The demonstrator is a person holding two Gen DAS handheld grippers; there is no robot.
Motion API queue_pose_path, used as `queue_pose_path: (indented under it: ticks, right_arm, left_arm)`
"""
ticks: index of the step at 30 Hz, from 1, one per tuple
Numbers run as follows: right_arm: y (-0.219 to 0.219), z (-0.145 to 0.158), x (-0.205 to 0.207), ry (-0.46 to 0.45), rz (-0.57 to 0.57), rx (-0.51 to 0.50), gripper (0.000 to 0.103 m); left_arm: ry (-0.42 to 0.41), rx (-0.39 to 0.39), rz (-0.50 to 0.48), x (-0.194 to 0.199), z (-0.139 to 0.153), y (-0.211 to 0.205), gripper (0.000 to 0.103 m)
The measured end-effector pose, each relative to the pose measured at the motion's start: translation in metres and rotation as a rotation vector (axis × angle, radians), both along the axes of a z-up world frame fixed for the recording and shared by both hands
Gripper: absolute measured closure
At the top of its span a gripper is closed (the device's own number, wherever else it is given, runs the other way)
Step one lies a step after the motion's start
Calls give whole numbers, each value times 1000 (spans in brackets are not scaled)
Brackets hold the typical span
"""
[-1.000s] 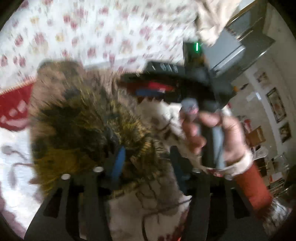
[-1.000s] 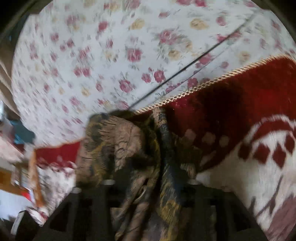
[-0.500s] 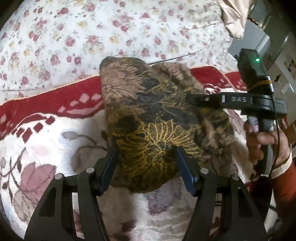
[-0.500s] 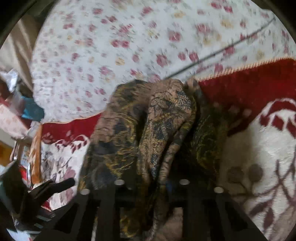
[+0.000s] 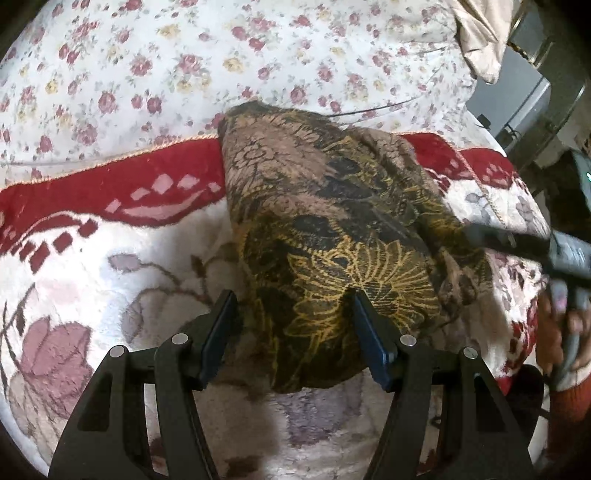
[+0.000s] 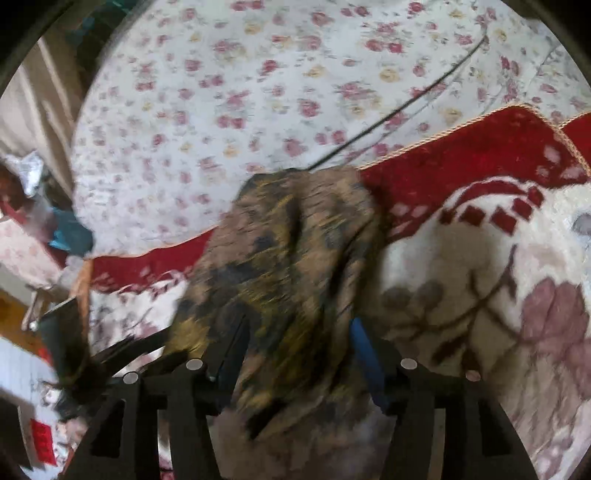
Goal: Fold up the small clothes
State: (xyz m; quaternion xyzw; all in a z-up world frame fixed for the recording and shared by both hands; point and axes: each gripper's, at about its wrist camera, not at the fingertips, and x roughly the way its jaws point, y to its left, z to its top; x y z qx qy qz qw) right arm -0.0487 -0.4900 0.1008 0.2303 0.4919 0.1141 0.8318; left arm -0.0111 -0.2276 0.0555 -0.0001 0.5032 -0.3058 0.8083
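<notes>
My left tongs (image 5: 291,317) and right tongs (image 6: 297,343) stand apart around the cloth (image 5: 332,236); I should press its fold flat on the blanket (image 5: 110,280).

A plush blanket (image 5: 110,266), white with a red border and mauve flower motifs, lies over a floral bedsheet (image 5: 155,66). A thin dark cable (image 6: 399,110) crosses the sheet. A beige cloth (image 5: 480,33) hangs at upper right.

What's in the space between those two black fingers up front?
In the left wrist view, the brown patterned garment lies between the open left gripper fingers, on the blanket.
</notes>
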Motion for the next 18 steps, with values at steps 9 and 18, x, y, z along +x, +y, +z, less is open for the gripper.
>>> queue_pose_path:
  ticks: [9, 18]
  right_arm:
    - [-12, -13, -19, 48, -70, -174, 54]
    - [-16, -12, 73, -7, -150, -140, 32]
  left_arm:
    - [-31, 2, 10, -5, 9, 8, 40]
    - [-27, -3, 58, 17, 7, -6, 39]
